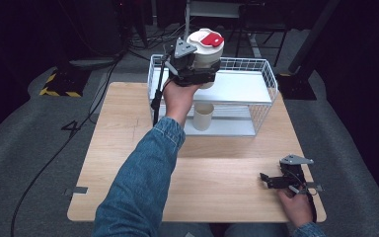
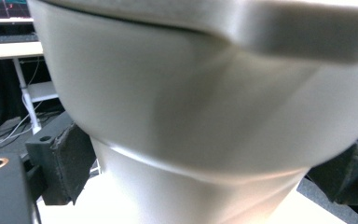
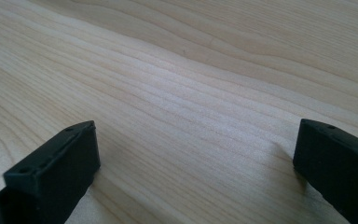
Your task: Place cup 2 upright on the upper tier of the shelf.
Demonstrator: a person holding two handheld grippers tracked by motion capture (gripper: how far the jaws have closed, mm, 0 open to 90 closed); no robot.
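A cream tumbler (image 1: pixel 206 55) with a white lid and a red tab (image 1: pixel 211 39) is held over the top shelf of a white wire rack (image 1: pixel 264 74). My left gripper (image 1: pixel 201 73) is shut on its body. In the left gripper view the tumbler (image 2: pixel 191 112) is very close, with my left gripper (image 2: pixel 205 172) clamping it between both pads (image 2: pixel 70 163). Whether its base rests on the shelf I cannot tell. A second cream cup (image 1: pixel 203 116) stands on the rack's lower shelf. My right gripper (image 1: pixel 269 180) lies on the wooden table (image 1: pixel 128 128) at the front right, open, with bare wood (image 3: pixel 191 93) between the jaws of the right gripper (image 3: pixel 196 140).
The rack stands at the table's far edge, right of centre. Cables (image 1: pixel 79 123) run over the grey floor left of the table, and a yellow-black marked block (image 1: pixel 61 81) sits beyond the far left corner. Dark equipment stands behind the rack.
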